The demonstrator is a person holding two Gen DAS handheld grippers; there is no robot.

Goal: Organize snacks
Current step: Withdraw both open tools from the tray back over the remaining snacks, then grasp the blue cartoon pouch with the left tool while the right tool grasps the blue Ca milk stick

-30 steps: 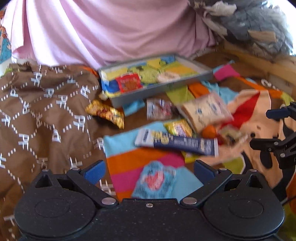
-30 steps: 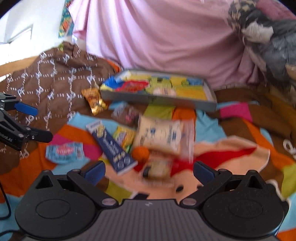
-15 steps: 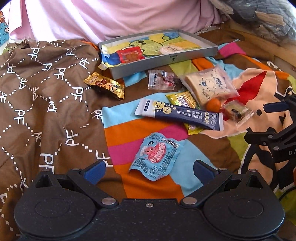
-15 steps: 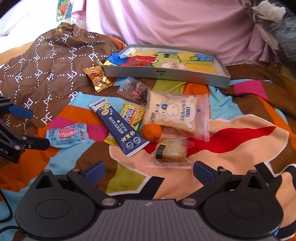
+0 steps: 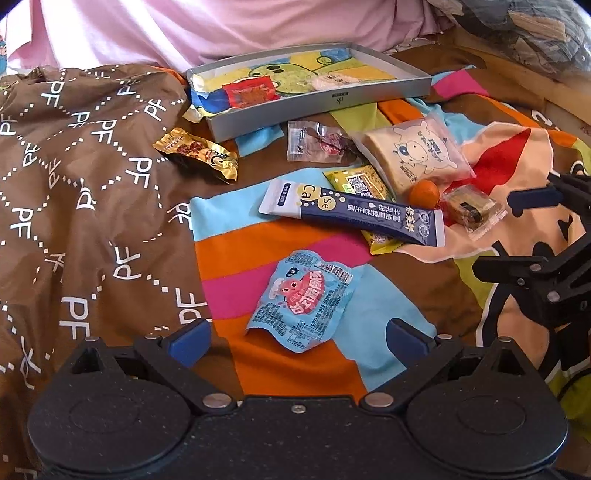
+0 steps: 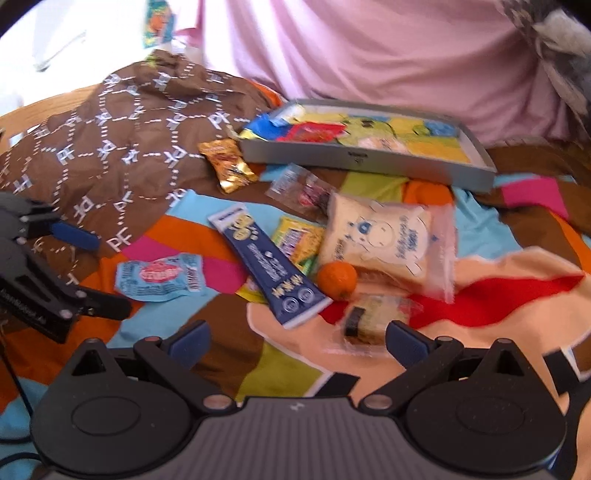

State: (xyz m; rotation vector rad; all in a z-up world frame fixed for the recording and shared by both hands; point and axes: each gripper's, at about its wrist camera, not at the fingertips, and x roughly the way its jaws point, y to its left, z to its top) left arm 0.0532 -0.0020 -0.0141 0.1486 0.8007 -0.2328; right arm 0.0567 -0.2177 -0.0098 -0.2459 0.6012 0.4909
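Observation:
Snacks lie scattered on a colourful bedspread. A light blue packet (image 5: 301, 299) rests just ahead of my open left gripper (image 5: 297, 338), between its fingers' line. Beyond it lie a long navy tube (image 5: 351, 212), a yellow packet (image 5: 360, 184), a toast bag (image 5: 415, 153), an orange (image 5: 424, 192), a clear-wrapped cake (image 5: 471, 210), a clear candy bag (image 5: 317, 142) and a gold packet (image 5: 195, 153). The grey tray (image 5: 325, 101) at the back holds a red packet (image 5: 251, 92). My right gripper (image 6: 297, 338) is open, with the wrapped cake (image 6: 369, 321) near its right finger.
A brown patterned blanket (image 5: 74, 166) is bunched on the left. Pink cloth (image 5: 221, 26) hangs behind the tray. A wooden edge (image 5: 517, 74) and piled bedding sit at the far right. The other gripper (image 5: 546, 266) shows at the right edge of the left wrist view.
Both grippers have dropped lower and closer to the snacks. The light blue packet now lies nearer the left gripper's fingers, and the wrapped cake nearer the right one's.

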